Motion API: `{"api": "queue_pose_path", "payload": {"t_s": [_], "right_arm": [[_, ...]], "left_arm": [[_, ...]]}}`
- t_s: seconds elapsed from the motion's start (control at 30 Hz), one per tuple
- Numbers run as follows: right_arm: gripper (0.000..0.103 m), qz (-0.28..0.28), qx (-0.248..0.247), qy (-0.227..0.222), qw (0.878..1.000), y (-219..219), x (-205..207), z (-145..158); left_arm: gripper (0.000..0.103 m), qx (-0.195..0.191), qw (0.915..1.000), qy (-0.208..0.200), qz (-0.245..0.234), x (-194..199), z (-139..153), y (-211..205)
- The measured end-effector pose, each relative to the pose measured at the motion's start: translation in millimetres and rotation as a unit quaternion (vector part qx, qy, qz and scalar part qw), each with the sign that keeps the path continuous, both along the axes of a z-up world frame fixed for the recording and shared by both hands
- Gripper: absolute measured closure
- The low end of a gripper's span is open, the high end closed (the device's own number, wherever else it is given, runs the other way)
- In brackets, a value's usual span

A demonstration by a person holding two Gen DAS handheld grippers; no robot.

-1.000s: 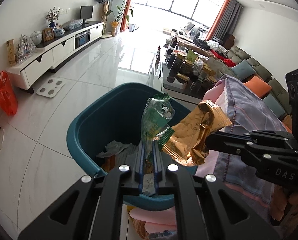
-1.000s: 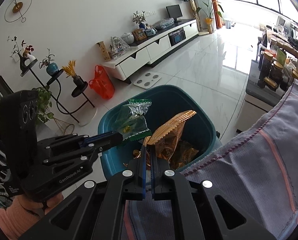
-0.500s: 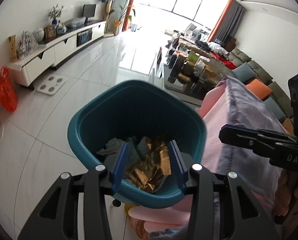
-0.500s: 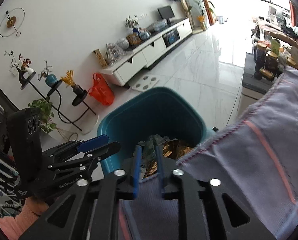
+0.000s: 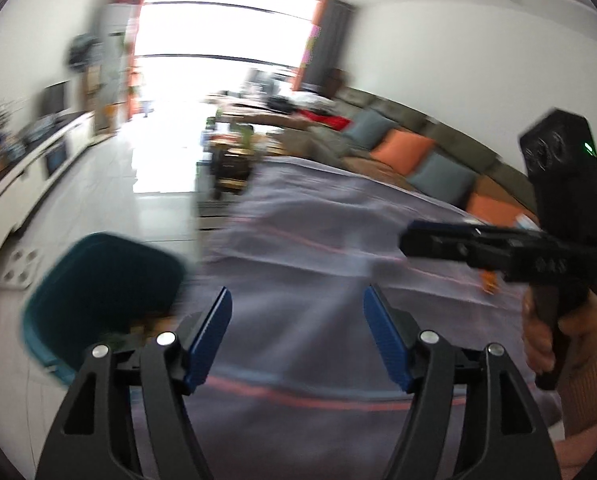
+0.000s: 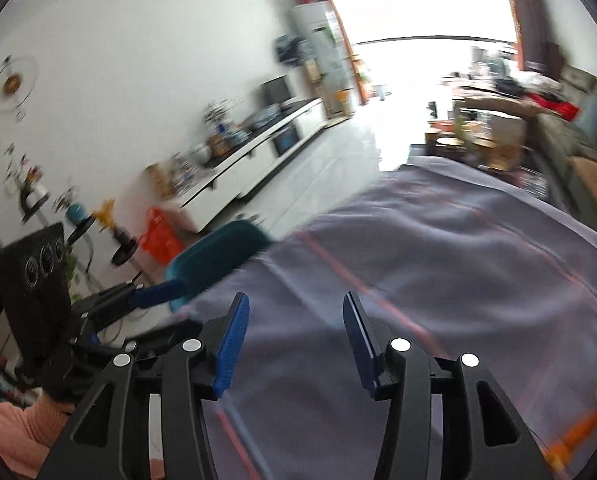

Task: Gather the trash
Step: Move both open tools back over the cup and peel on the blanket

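The teal trash bin (image 5: 98, 288) stands on the floor at the left of the cloth-covered table (image 5: 338, 220), with wrappers dimly visible inside. My left gripper (image 5: 296, 300) hovers over the cloth; its jaws are opening and hold nothing. My right gripper (image 6: 295, 304) is also above the cloth (image 6: 438, 260), jaws opening and empty. In its view the bin (image 6: 218, 252) lies to the left, behind the left gripper (image 6: 158, 292). The right gripper (image 5: 408, 240) shows at the right of the left wrist view. A small blurred orange item (image 5: 488, 280) lies on the cloth beneath it.
A sofa with orange and grey cushions (image 5: 402, 152) runs along the right wall. A white TV cabinet (image 6: 258, 164) lines the left wall, an orange bag (image 6: 158, 236) and a plant stand (image 6: 114, 240) beside it. A cluttered coffee table (image 5: 234, 160) stands beyond the cloth.
Both grippers let their wrappers fall into the bin, opened, and swung right, from above the bin to over the cloth. The view is now motion-blurred.
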State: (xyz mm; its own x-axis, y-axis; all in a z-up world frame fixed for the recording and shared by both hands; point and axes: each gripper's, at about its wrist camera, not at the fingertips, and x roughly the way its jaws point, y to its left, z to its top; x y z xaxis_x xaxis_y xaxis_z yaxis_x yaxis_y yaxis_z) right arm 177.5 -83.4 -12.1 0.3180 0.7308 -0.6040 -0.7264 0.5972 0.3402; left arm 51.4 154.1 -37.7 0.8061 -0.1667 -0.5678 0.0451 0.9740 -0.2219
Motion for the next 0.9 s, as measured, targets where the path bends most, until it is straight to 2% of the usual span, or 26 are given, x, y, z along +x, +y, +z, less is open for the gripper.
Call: {"api": "queue_pose_path", "payload": {"t_s": [0.13,0.23,0.43,0.6,0.8,0.83,0.9], "right_arm": [[0.052,-0.074,0.003,0.009,0.997,-64,6,-3],[0.051,-0.125,0.007,0.019,0.992,-102,9,-7],[0.051,-0.205,0.018,0.034,0.978,-174,17,-15],[0.048,-0.249,0.029,0.054,0.967,-219,28,-26],[0.045,-0.276,0.054,0.094,0.955,-248,45,-42],[0.045,-0.278,0.057,0.101,0.954,-250,48,-45],[0.044,-0.28,0.071,0.12,0.95,-254,58,-51]], "left_arm": [[0.034,0.004,0.9977,0.004,-0.068,18,-6,-58],[0.034,0.006,0.9929,0.013,-0.118,32,-10,-99],[0.034,0.014,0.9822,0.04,-0.183,64,-19,-160],[0.034,0.017,0.9742,0.064,-0.216,86,-28,-195],[0.036,0.026,0.967,0.084,-0.239,104,-33,-221],[0.037,0.027,0.9665,0.086,-0.24,106,-34,-224],[0.046,0.032,0.9648,0.093,-0.244,110,-35,-230]]}}
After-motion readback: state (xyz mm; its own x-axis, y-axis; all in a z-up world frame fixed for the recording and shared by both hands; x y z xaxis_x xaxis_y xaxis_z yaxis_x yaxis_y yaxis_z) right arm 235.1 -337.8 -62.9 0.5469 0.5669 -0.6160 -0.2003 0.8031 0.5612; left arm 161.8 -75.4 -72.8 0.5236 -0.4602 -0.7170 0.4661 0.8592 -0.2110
